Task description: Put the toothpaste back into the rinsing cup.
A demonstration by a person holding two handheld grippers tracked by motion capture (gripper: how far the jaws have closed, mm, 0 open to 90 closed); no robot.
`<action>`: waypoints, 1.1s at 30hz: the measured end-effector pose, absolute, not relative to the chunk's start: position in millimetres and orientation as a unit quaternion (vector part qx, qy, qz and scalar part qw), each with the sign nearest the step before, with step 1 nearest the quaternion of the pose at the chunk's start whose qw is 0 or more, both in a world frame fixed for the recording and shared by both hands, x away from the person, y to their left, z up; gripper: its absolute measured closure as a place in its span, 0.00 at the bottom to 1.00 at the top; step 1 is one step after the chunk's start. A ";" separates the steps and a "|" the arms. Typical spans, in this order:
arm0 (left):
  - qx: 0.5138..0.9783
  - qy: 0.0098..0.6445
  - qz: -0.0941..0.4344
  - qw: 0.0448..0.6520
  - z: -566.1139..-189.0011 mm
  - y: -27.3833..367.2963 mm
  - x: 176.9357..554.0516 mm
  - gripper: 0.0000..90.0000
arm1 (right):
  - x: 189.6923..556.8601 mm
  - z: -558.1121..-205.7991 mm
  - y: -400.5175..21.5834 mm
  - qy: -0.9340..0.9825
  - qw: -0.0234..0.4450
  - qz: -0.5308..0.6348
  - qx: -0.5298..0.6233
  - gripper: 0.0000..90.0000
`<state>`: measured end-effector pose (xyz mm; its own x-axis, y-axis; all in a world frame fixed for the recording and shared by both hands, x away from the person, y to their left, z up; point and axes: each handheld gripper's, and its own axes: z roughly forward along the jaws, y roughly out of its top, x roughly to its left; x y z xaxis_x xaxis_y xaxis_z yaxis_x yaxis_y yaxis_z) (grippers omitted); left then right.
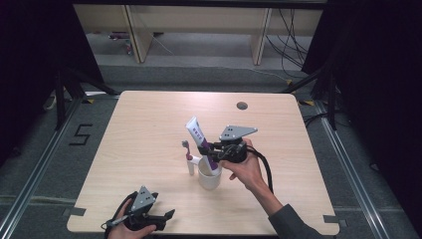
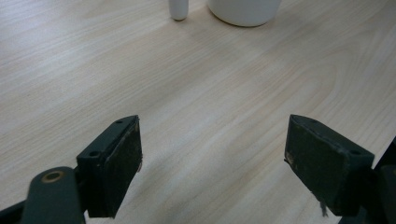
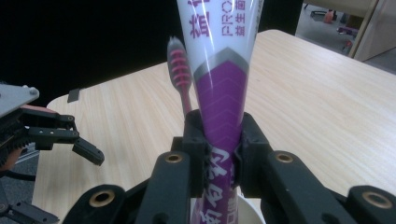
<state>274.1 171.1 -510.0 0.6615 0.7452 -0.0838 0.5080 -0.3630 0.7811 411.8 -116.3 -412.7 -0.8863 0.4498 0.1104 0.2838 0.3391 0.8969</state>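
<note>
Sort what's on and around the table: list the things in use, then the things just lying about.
In use:
- toothpaste tube, clamped in the right gripper
- white cup below it
- toothbrush standing beside the cup

Lying about:
- left gripper, open, idle over the table
- cables on the floor behind

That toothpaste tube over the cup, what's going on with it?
A person works with a two-jaw gripper in each hand. The right gripper is clamped on a white and purple toothpaste tube, holding it tilted with its lower end in the white cup. A pink toothbrush stands just beside the cup on the wooden table. The left gripper rests open near the table's front edge, holding nothing.
</note>
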 end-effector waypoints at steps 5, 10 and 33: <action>0.813 0.385 0.144 0.412 -510.0 171.0 273.9 0.21 | 411.3 -422.7 -112.1 0.818 0.066 0.523 0.231 0.86; 0.819 0.380 0.143 0.405 -509.4 172.1 273.9 0.21 | 412.6 -428.1 -111.5 0.829 0.072 0.509 0.221 0.86; 0.818 0.383 0.144 0.403 -509.7 171.2 273.8 0.21 | 405.1 -448.7 -116.6 0.850 0.074 0.475 0.214 0.85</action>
<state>273.8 171.2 -509.7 0.6645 0.7437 -0.0738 0.5114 -0.3805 0.7705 405.1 -116.6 -448.7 -0.8976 0.4338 0.0781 0.2936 0.4564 0.8399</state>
